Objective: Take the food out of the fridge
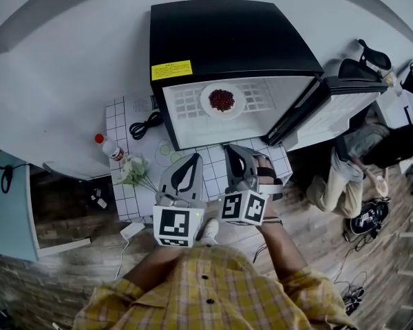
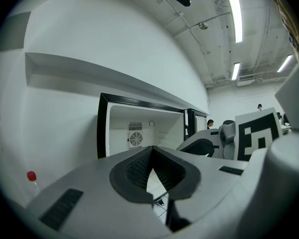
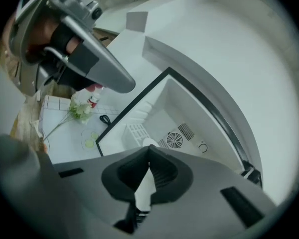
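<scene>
A black mini fridge (image 1: 227,40) stands open on the white tiled table (image 1: 127,201), its door (image 1: 334,112) swung out to the right. Inside, a white plate with dark red food (image 1: 221,100) rests on the wire shelf. My left gripper (image 1: 192,156) and right gripper (image 1: 233,148) are side by side just in front of the opening, both shut and empty. In the left gripper view the shut left gripper (image 2: 152,150) points at the fridge's (image 2: 139,126) white inside. In the right gripper view the right gripper (image 3: 148,149), rolled sideways, points at the fridge (image 3: 162,113).
Left of the fridge on the table are a red-capped bottle (image 1: 108,147), a bunch of white flowers (image 1: 133,171) and a coiled black cable (image 1: 145,125). A person (image 1: 368,158) sits on the floor at the right, past the open door.
</scene>
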`<state>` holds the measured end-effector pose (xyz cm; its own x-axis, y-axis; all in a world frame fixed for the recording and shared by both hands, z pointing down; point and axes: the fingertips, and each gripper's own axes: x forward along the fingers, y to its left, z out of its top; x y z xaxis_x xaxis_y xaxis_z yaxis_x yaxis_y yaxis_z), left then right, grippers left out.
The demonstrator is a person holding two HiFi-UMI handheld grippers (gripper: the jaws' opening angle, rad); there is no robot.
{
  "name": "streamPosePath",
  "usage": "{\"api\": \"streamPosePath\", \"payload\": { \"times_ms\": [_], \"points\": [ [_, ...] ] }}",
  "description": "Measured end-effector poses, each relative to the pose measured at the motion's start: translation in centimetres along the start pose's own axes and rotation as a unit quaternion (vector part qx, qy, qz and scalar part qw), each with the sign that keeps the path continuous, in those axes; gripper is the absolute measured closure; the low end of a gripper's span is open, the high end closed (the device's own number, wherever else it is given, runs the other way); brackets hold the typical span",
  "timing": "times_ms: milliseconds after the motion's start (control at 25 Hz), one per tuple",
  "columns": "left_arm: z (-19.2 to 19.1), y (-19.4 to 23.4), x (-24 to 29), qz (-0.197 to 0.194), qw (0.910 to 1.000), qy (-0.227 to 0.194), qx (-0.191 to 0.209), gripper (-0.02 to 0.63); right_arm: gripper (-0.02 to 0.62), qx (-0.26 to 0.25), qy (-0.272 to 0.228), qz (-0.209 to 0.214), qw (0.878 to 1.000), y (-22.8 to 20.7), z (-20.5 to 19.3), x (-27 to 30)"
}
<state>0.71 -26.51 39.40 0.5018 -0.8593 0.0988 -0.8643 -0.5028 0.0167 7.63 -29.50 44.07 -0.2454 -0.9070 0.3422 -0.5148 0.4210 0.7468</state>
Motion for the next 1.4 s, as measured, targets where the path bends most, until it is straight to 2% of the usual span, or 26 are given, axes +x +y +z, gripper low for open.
{"api": "streamPosePath", "payload": {
  "times_ms": [200,320,720,840,1080,1200,1400],
  "points": [
    [-0.1,0.4,0.1,-0.001,1.0,0.003,-0.005,0.598,0.589,-0.082,0.025,0.028,0.996,0.8,-1.6,1.9],
    [0.0,0.6,0.2,-0.001,1.0,0.001,0.002,0.598,0.589,-0.128,0.033,0.028,0.991,0.8,-2.0,3.1],
    [-0.2,1.3,0.3,0.002,0.9997,0.01,0.02,0.598,0.588,-0.255,0.043,0.047,0.965,2.5,-3.5,6.7],
    [-0.2,1.5,0.4,0.003,0.9997,0.012,0.022,0.598,0.586,-0.265,0.045,0.058,0.961,3.0,-4.0,7.7],
    [-0.5,1.3,0.7,0.001,0.9995,0.018,0.027,0.598,0.489,-0.28,0.058,0.063,0.956,2.7,-5.7,10.0],
    [-0.2,1.3,0.6,0.01,0.9989,0.012,0.044,0.598,0.474,-0.284,0.061,0.056,0.955,2.4,-6.4,11.0],
    [-0.3,1.7,0.8,0.018,0.9987,0.014,0.047,0.598,0.462,-0.279,0.066,0.049,0.957,2.3,-7.2,12.8]
  ]
}}
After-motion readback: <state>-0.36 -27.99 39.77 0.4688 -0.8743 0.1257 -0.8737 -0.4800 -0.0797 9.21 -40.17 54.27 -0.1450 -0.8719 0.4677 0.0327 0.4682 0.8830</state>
